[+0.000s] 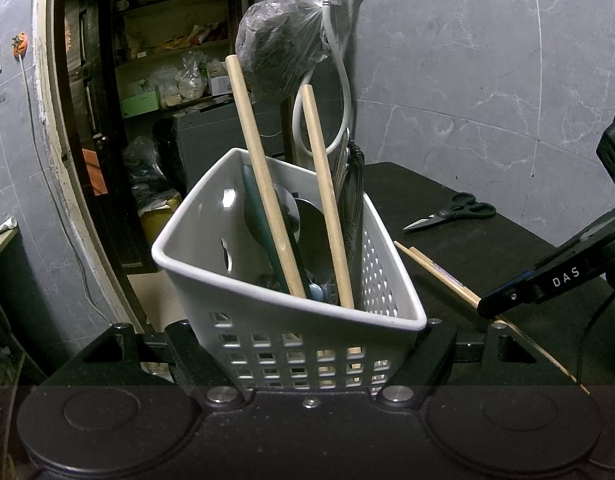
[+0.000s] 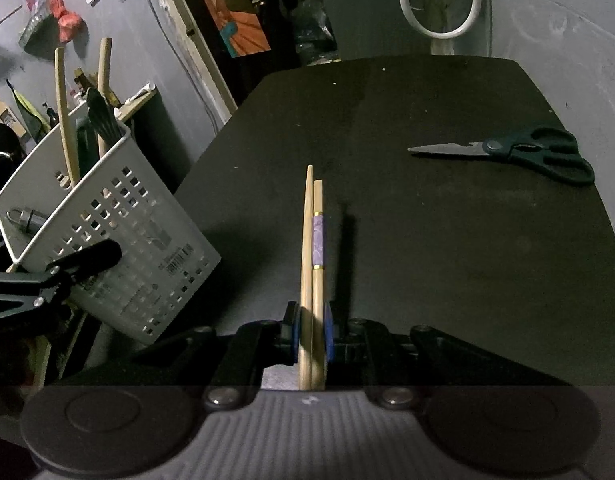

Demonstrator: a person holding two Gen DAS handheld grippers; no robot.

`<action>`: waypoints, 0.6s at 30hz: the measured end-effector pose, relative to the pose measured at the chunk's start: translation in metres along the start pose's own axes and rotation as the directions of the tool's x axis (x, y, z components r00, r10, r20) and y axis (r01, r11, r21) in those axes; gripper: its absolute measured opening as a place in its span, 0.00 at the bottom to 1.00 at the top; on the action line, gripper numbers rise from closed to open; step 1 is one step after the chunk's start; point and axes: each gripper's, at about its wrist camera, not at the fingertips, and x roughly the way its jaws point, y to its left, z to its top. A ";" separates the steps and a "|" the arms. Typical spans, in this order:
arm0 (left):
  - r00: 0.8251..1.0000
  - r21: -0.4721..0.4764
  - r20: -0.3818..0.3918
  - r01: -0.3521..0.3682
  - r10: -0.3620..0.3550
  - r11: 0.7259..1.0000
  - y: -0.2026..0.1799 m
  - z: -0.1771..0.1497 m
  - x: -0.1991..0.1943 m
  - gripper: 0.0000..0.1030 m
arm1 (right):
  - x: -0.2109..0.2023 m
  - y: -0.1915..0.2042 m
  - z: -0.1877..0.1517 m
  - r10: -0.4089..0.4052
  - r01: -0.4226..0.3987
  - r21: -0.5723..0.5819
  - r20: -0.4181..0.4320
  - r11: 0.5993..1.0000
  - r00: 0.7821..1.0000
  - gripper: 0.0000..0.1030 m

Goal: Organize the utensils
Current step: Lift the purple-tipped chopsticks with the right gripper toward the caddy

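Observation:
My left gripper (image 1: 303,344) is shut on a white perforated utensil basket (image 1: 211,264), holding it tilted off the black table (image 1: 487,248). Two wooden handles (image 1: 263,184), a dark green spatula and several metal utensils stand inside it. My right gripper (image 2: 311,332) is shut on a pair of wooden chopsticks (image 2: 313,256), one with a purple band, pointing forward above the table (image 2: 427,260). In the left wrist view the right gripper (image 1: 487,306) and the chopsticks (image 1: 439,274) sit just right of the basket. The basket (image 2: 107,232) shows at the left in the right wrist view.
Black-handled scissors (image 2: 519,154) lie shut on the table's far right, also seen as scissors (image 1: 453,211) in the left wrist view. A white hose (image 1: 343,92), a tap and a hanging plastic bag (image 1: 279,48) are on the grey tiled wall behind. A doorway with cluttered shelves opens at left.

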 end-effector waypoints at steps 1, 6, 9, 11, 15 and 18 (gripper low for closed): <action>1.000 0.000 0.000 0.000 0.000 1.000 0.000 0.000 0.000 0.76 | 0.000 0.000 0.000 0.004 -0.004 0.002 0.002 1.000 1.000 0.13; 1.000 -0.001 0.000 0.000 0.000 1.000 0.000 0.000 0.000 0.76 | -0.004 -0.003 -0.003 0.029 -0.030 0.020 0.035 0.999 0.999 0.13; 1.000 0.000 0.000 0.000 0.000 1.000 0.000 0.000 0.000 0.76 | -0.009 -0.003 -0.005 0.047 -0.049 0.027 0.068 0.998 0.997 0.13; 1.000 0.000 0.000 -0.001 0.001 1.000 0.000 0.000 0.000 0.76 | -0.012 -0.004 -0.007 0.059 -0.061 0.026 0.089 0.998 0.994 0.13; 1.000 -0.001 -0.001 0.000 0.000 1.000 0.000 0.000 0.000 0.76 | -0.012 -0.002 -0.008 0.060 -0.062 0.018 0.092 0.998 0.994 0.13; 1.000 0.000 -0.001 -0.001 0.001 1.000 0.000 0.000 0.000 0.76 | -0.011 -0.002 -0.007 0.064 -0.066 0.016 0.090 0.998 0.994 0.13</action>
